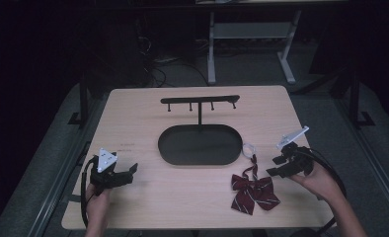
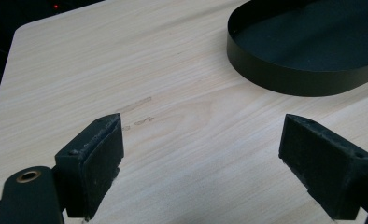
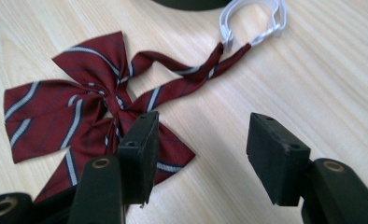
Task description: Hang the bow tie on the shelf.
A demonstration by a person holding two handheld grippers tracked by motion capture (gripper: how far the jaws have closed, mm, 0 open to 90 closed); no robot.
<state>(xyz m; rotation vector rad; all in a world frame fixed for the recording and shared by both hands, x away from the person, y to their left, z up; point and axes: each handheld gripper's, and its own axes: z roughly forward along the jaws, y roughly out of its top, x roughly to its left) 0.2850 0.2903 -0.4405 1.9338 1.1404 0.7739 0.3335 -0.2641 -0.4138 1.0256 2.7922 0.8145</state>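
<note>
A: Left gripper (image 1: 126, 174)?
B: I've got it lower left of the high view, over bare bench (image 1: 148, 197). Jaws wide apart, nothing between them. In the left gripper view the bench (image 2: 173, 93) shows wood grain under the gap, and the tray (image 2: 308, 51) sits upper right.

A: Right gripper (image 1: 277, 165)?
B: Lower right of the high view, in my right hand (image 1: 321, 180). Jaws open, holding nothing, just right of the bow tie (image 1: 254, 190).

A: Where's the bow tie exactly?
B: Flat on the bench, lower right of centre, below the tray (image 1: 200, 145). In the right gripper view, bow tie (image 3: 79, 112) fills the left half; its white clasp (image 3: 252, 21) lies top centre. Left jaw overlaps its lower edge in frame; contact I cannot tell.

A: Anything else?
B: Hook rack (image 1: 200, 101) rises from the tray.
</note>
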